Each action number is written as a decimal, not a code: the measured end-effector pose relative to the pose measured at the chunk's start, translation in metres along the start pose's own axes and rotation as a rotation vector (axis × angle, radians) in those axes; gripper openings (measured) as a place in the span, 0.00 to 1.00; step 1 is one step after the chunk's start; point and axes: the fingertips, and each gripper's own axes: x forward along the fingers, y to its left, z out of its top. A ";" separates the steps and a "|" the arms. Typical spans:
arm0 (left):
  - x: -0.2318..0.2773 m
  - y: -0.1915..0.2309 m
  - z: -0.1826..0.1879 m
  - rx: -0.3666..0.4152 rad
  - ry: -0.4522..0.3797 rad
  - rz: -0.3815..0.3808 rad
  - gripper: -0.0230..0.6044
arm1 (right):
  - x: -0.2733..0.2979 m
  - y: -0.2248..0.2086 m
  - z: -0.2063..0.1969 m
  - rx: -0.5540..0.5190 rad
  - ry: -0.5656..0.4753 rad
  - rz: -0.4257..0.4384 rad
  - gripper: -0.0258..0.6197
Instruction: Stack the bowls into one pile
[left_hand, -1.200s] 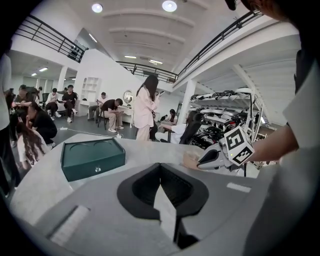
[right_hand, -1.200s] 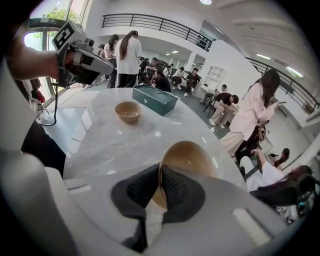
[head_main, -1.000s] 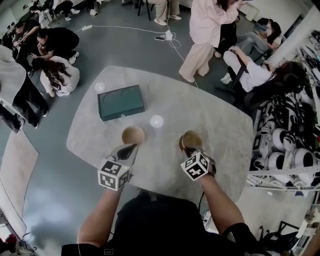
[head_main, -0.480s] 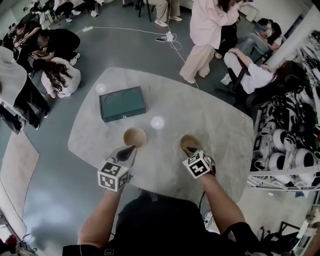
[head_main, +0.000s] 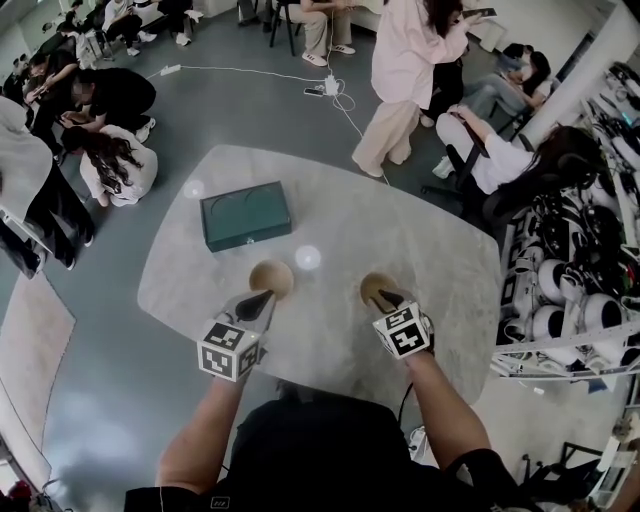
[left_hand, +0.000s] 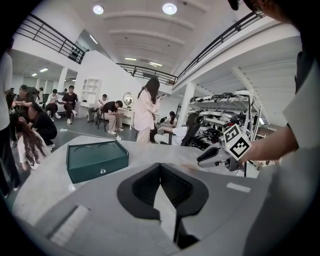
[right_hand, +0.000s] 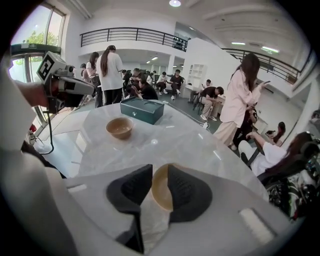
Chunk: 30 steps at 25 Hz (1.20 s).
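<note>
Two brown bowls are on the table (head_main: 440, 250), well apart from each other. They are not in a pile yet.

The left bowl (head_main: 271, 277) stands upright on the near half of the table. Behind it, a bit to the left, lies a green box (head_main: 245, 215) with its lid shut. The left gripper (head_main: 263, 297) hangs in the air near this bowl. From the head view its tip seems to be at the bowl's rim, but the right gripper view shows it held up above the table, not touching the bowl. Its jaws are pressed together with nothing between them.

The right bowl (head_main: 374, 288) is farther right, near the table's front edge, and it looks to rest on the table. The right gripper (head_main: 388, 298) points steeply down at it. Its jaws are opening, and the near rim of the bowl stands between them — one pad on the inside of the bowl, one on the outside. The pads do not look to be squeezing the rim.

The two grippers are well apart, each by its own bowl.

Around the table, people (head_main: 110, 150) sit and stand on the grey floor.
</note>
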 end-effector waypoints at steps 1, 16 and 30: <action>-0.002 0.001 0.002 0.005 -0.006 -0.002 0.05 | -0.004 -0.001 0.005 0.012 -0.020 -0.010 0.20; -0.043 -0.004 0.038 0.115 -0.088 -0.063 0.05 | -0.101 0.033 0.071 0.195 -0.401 -0.103 0.12; -0.034 -0.052 0.087 0.183 -0.145 -0.004 0.05 | -0.183 -0.004 0.056 0.282 -0.604 -0.111 0.05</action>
